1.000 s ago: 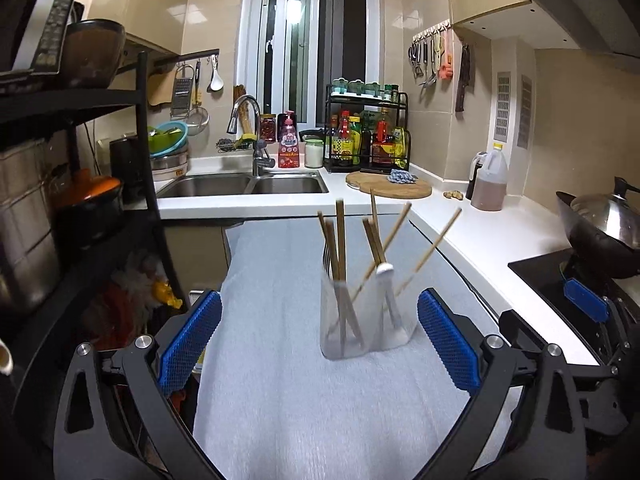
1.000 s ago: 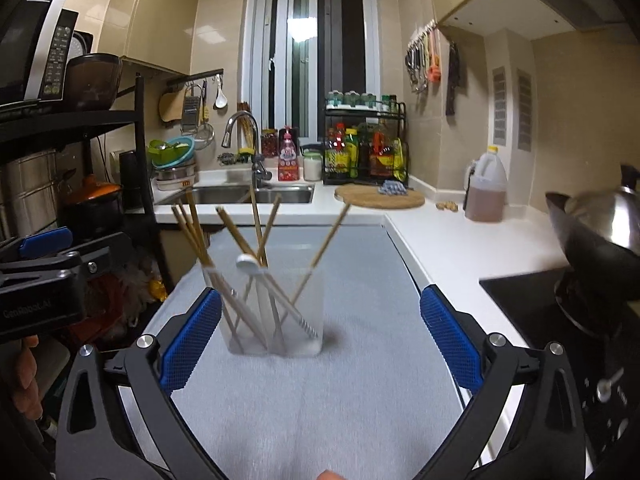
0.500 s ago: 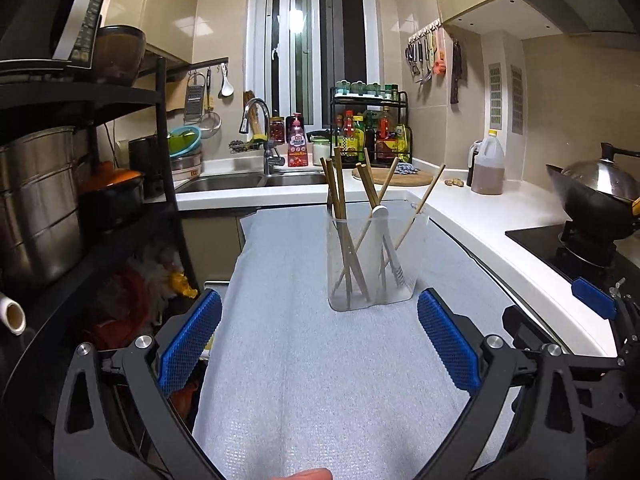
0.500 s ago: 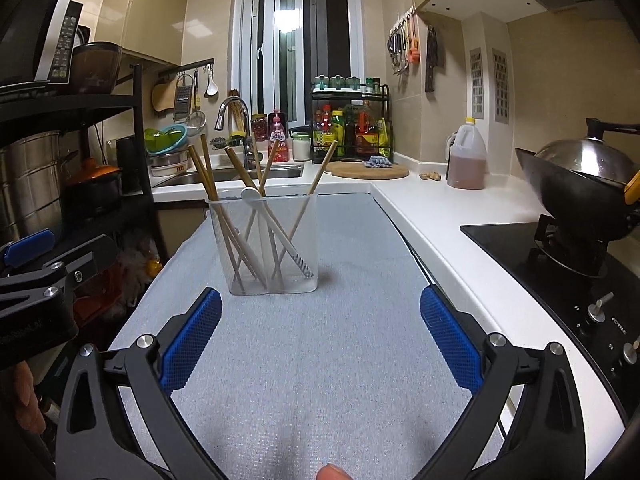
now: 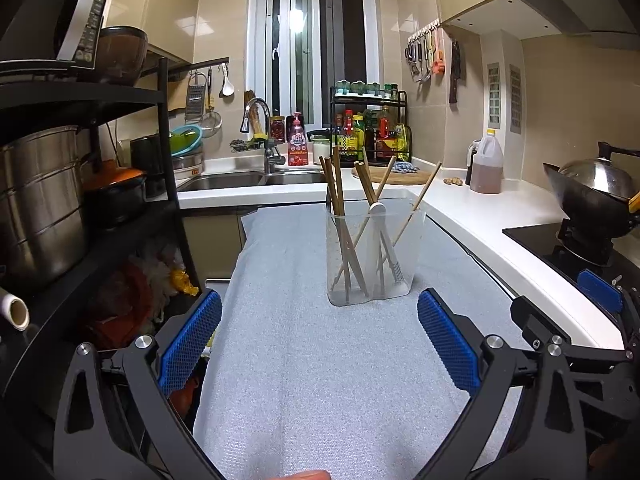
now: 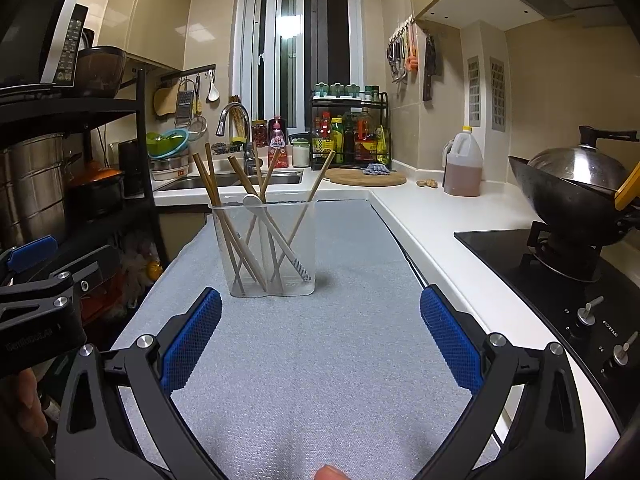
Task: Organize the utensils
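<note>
Utensils are the job, and both sets of tongs sit nearest, well short of the clear holder: left tongs [image 5: 319, 344] and right tongs [image 6: 321, 338] gape wide, blue pads empty, probably pulled back so nothing gets knocked. Beyond them the clear holder [image 6: 265, 246] stands upright on the grey mat [image 6: 320, 360] that covers the counter, likely for grip. Inside the holder, wooden chopsticks [image 6: 218, 216] and a white spoon [image 6: 260, 220] lean against its rim, handles up for easy picking. Behind the holder lies the sink [image 6: 240, 180]; the task looks about finished
</note>
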{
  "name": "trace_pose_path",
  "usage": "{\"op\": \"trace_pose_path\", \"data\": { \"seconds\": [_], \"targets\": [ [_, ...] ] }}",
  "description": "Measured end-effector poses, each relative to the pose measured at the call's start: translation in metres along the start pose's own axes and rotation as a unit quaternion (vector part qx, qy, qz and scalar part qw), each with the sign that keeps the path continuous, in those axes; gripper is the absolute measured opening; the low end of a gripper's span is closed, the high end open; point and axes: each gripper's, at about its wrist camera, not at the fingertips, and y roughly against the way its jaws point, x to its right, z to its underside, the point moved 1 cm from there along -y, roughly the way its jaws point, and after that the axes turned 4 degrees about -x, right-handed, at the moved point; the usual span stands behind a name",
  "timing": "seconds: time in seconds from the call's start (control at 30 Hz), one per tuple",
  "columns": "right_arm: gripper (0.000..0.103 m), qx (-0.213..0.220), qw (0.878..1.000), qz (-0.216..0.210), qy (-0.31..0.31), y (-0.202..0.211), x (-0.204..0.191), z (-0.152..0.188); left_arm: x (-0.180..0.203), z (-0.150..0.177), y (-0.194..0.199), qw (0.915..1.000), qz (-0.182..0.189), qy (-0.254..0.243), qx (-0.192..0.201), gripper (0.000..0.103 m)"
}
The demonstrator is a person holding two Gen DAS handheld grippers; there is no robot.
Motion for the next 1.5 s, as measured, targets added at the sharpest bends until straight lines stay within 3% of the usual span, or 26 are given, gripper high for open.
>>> {"op": "trace_pose_path", "data": {
  "seconds": [1.5],
  "targets": [
    [0.098,0.003,1.000,0.010,0.003,0.016,0.005,0.003,-0.006,0.002,0.007,1.0000,-0.001,0.006,0.002,0.095]
  ]
}}
